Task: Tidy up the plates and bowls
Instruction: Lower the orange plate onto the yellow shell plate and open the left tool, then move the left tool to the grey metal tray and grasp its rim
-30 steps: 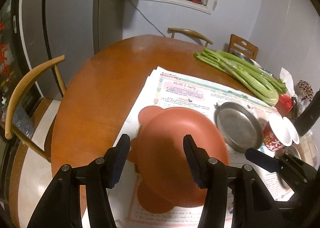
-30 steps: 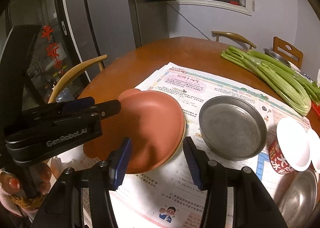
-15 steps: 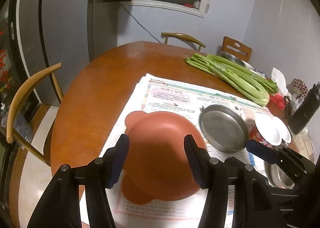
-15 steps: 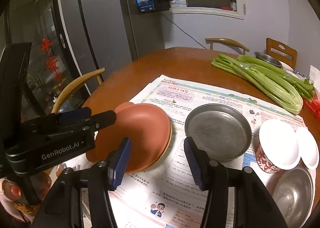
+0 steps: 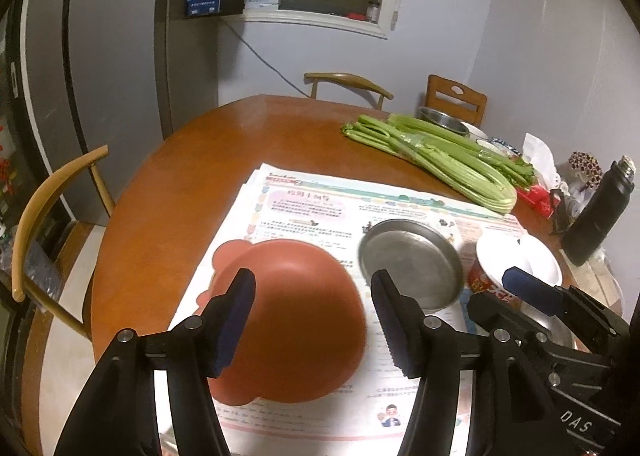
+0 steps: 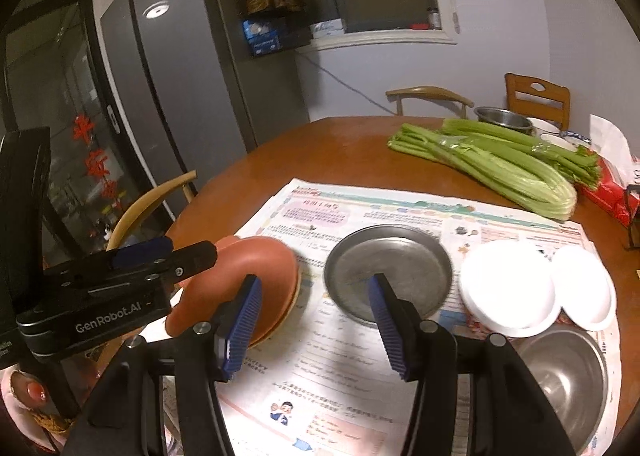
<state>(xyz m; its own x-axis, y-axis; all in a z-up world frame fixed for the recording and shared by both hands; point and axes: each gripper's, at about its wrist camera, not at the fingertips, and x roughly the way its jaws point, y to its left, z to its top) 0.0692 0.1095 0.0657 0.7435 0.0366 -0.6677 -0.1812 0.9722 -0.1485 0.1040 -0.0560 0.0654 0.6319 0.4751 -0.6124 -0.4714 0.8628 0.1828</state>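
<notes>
A: What step are we looking at?

B: Between pick-ups, I'd judge. On the round wooden table (image 5: 172, 192) the spread newspaper (image 6: 404, 212) is carrying the dishes. The terracotta-coloured plates (image 5: 296, 320), which look like two nested upside down, are resting at its left edge. The steel plate (image 6: 390, 270) is sitting just beside them, and the two white dishes (image 6: 510, 286) are lying overlapped, the larger on top of a red printed cup (image 5: 486, 284). A steel bowl (image 6: 564, 372) is sitting at the near right corner.

A: And the grippers?

B: The left gripper (image 5: 314, 320) is hovering above the terracotta plates with its jaws opening and nothing between the pads. The right gripper (image 6: 314, 326) is hanging spread over the paper, between the terracotta stack and the steel plate, pinching nothing.

A: What is the next move asking for?

B: Probably the right gripper is needing to drop to the steel plate's near rim and close on that thin edge, so the plate can join a stack. The rim is shallow, so the bite will need to be low and square.

A: Any writing?

B: "GenRobot.AI" is showing on the left gripper's body in the right view, and "DAS" on the right gripper's body in the left view. The newspaper headings and the cup's print are too blurred to read.
</notes>
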